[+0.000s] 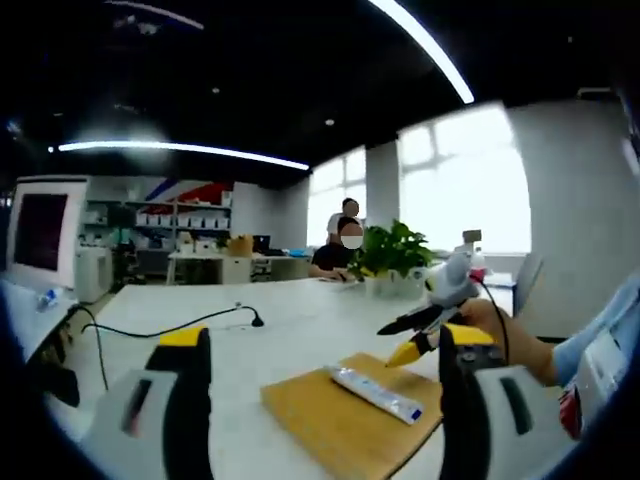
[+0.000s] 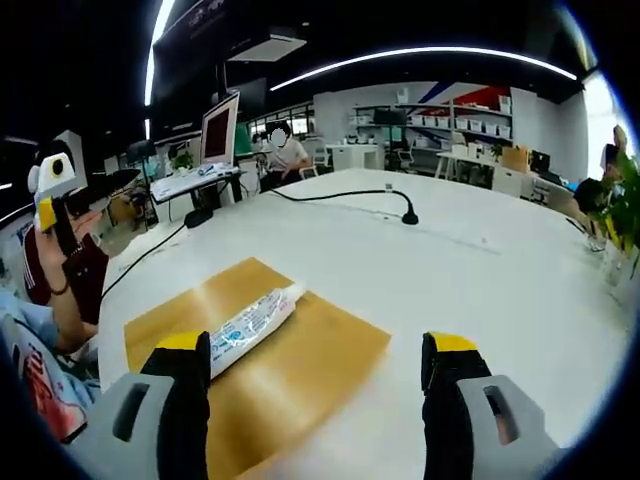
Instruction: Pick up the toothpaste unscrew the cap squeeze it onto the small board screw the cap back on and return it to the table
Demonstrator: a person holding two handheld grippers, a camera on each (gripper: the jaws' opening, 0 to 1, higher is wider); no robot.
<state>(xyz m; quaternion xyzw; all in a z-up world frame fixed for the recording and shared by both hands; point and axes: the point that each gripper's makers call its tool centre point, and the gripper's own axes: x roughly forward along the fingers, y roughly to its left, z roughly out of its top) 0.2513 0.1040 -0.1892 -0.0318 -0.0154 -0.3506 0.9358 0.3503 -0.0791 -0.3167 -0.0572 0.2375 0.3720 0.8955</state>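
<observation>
Both open tools (image 2: 318, 375) hover above toothpaste (image 2: 252, 322) on board (image 2: 300, 375).

So it's a big white table (image 2: 480, 270), glossy enough to catch the ceiling lights. A wooden board (image 2: 290, 360) lies flat on it near the edge closest to the person, and the toothpaste tube (image 2: 250, 322) is lying on that board, not on the table itself. A black cable (image 2: 340, 194) snakes across the tabletop further in and ends in a small black plug (image 2: 408, 217). Out toward the far edge there's a potted green plant (image 1: 392, 255). In the left gripper view the same board (image 1: 345, 420) sits near the table's near edge, with bare white top all around it.
</observation>
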